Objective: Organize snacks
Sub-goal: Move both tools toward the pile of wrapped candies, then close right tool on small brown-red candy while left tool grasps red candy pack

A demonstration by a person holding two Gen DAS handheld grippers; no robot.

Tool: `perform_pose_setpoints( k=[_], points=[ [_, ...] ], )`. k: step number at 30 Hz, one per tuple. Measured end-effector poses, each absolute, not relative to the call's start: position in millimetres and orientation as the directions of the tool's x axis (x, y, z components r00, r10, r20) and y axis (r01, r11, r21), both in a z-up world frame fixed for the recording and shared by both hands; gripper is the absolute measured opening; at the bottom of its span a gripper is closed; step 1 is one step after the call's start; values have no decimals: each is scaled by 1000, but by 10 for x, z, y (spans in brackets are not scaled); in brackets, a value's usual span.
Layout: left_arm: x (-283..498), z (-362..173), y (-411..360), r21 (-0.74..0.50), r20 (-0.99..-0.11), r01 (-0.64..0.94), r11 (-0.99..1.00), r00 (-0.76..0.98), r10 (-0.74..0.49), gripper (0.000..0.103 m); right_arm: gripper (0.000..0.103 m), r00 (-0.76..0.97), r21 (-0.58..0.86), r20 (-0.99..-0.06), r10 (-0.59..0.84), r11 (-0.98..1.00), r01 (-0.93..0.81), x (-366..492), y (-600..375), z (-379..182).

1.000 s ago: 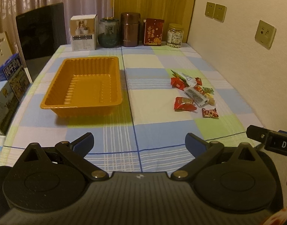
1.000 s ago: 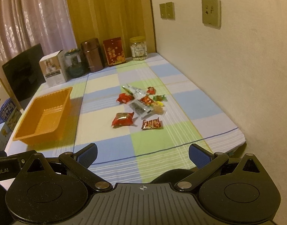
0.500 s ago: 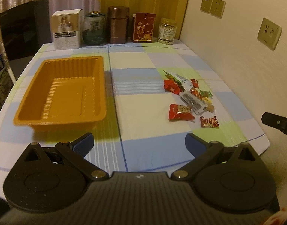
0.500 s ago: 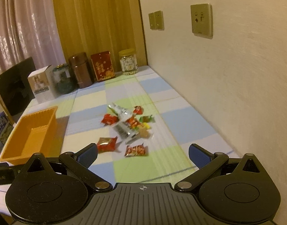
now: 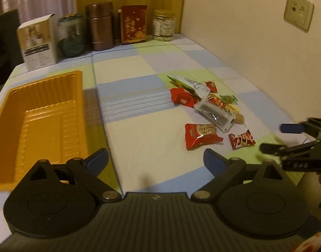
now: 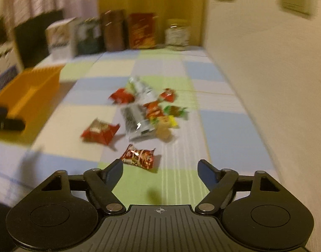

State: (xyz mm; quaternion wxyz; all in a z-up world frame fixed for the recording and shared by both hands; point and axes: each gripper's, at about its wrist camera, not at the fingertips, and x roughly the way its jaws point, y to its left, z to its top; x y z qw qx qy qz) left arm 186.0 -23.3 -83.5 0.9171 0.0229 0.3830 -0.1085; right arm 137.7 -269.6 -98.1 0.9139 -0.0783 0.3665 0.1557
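Right hand-held gripper [image 6: 160, 169], empty, jaws closing, nears small red wrapper [image 6: 139, 156]; we judge it light, crinkly: pinch mid-body.

The right gripper [image 6: 160, 169], jaws closing on nothing, hovers just near of a small red snack packet [image 6: 138, 156] on the counter [image 6: 223, 121].

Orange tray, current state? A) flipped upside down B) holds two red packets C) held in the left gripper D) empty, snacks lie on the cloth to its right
D: in the left wrist view the orange tray shows only its bare ribbed floor, while the snack packets lie in a loose cluster on the checked tablecloth to its right, apart from it.
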Motion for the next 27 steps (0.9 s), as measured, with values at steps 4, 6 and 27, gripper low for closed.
perform_pose_setpoints(
  k=[4,6,27],
  points=[
    [1995,-906,-317,-24,-706,263,965,679,-202,96,70,660,-92,-708,252,893,-440,1547,-2564,-1212],
    [2051,-939,-337,-28,-706,280,960,674,-218,96,66,655,-118,-712,252,877,-466,1613,-2517,-1300],
    [2413,-1183,-688,-24,-722,439,898,614,-320,94,26,642,54,-698,317,917,-395,1703,-2567,-1257]
  ],
)
